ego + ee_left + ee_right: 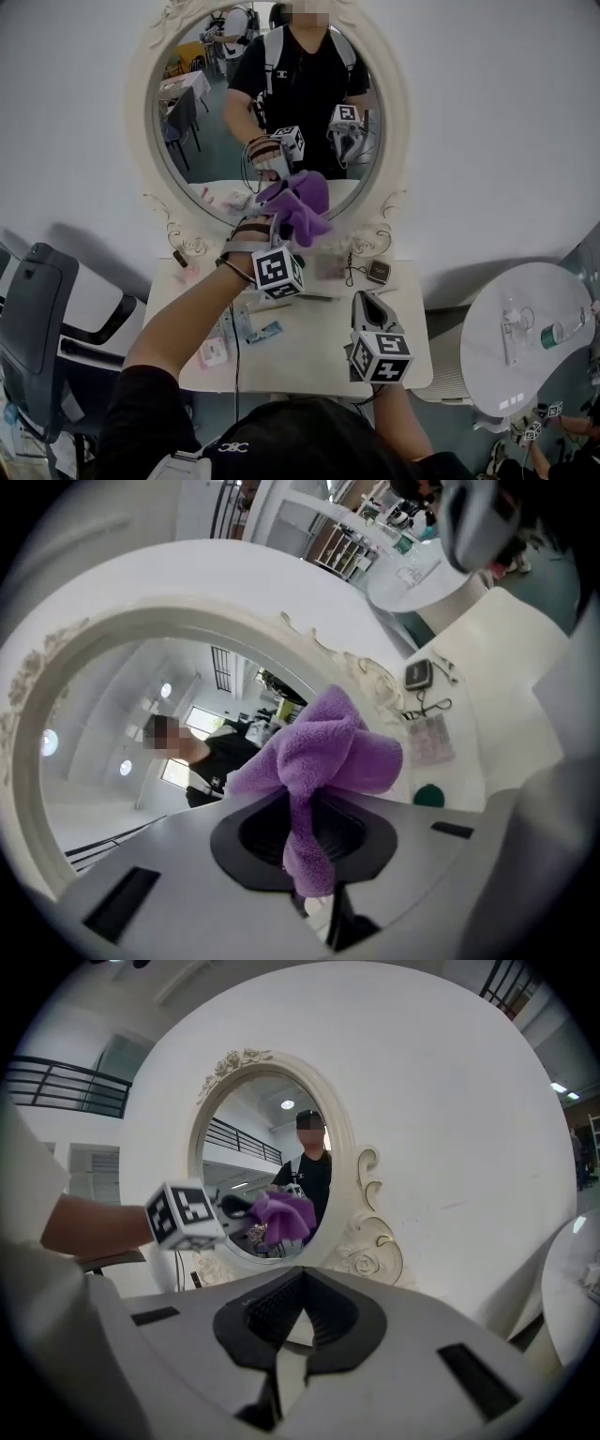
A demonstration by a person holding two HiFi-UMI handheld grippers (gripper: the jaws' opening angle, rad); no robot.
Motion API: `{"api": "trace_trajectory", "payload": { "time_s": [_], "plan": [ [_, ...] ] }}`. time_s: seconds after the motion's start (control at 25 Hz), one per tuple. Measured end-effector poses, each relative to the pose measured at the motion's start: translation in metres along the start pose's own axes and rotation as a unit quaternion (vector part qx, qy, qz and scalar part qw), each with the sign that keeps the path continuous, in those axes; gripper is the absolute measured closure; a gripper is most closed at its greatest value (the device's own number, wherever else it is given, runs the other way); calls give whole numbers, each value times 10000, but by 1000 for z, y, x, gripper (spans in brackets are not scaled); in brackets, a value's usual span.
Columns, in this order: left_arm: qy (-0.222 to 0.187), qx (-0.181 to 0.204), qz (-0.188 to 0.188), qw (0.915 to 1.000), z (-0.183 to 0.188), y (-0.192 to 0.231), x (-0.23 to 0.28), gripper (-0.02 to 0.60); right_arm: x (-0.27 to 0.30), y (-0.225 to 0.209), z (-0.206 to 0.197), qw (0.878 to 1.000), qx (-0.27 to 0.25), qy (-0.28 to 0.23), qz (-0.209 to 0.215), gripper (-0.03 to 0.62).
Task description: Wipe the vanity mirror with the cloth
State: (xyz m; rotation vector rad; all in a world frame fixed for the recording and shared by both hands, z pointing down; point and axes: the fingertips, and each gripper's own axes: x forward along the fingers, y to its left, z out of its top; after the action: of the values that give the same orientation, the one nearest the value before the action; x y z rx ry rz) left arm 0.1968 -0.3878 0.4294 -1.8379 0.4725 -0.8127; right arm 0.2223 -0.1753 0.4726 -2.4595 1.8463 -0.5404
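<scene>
At the mirror's (187,141) six o'clock, my left gripper (281,220) holds the purple cloth (302,208) up to the glass. Its fingers (253,841) are clamped on a thin tail of the cloth, and the bulk bunches out in front. My right gripper (366,300) hangs at five o'clock from the left one, low over the surface (319,337), its fingers together on nothing. I judge the wipe is at the bottom rim. The pinch is small, so a hard drag could pull the cloth free and let bare fingers scrape the glass. My forearm crosses small clutter (248,328) on the surface, and a wide sweep could knock it.
</scene>
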Motion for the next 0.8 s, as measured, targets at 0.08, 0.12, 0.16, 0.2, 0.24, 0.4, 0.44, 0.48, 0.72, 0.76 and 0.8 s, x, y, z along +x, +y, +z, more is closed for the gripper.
{"api": "trace_trajectory", "payload": {
  "time_s": [0.08,0.12,0.16,0.2,0.24,0.4,0.44,0.48,0.72,0.76,0.8],
  "plan": [
    [-280,-22,301,9992,26,49,-22,526,4,6,2,10000,-2,-33,88,585],
    [-400,-39,442,9982,38,75,-32,526,5,8,4,9999,-12,-59,132,585],
    [-503,-41,587,9970,50,101,-42,526,6,11,7,9998,-22,-88,170,586],
    [-590,-21,746,9955,61,127,-50,526,7,13,9,9997,-28,-116,201,585],
    [-662,25,926,9935,70,152,-59,526,7,14,11,9996,-33,-142,223,585],
    [-796,363,1732,9810,102,247,-86,526,7,12,16,9995,-18,-226,237,585],
    [-795,381,1854,9787,108,267,-91,526,6,9,18,9995,-1,-248,215,586],
    [-779,351,1926,9776,114,285,-94,526,5,5,19,9995,21,-275,184,586],
    [-538,221,1945,9792,128,342,-86,526,-3,-21,31,9985,223,-506,-53,586],
    [-546,243,1981,9783,130,345,-84,526,-4,-26,33,9982,257,-540,-92,586],
    [-556,254,2021,9774,131,346,-82,526,-6,-30,34,9980,282,-558,-133,585]
  ]
}}
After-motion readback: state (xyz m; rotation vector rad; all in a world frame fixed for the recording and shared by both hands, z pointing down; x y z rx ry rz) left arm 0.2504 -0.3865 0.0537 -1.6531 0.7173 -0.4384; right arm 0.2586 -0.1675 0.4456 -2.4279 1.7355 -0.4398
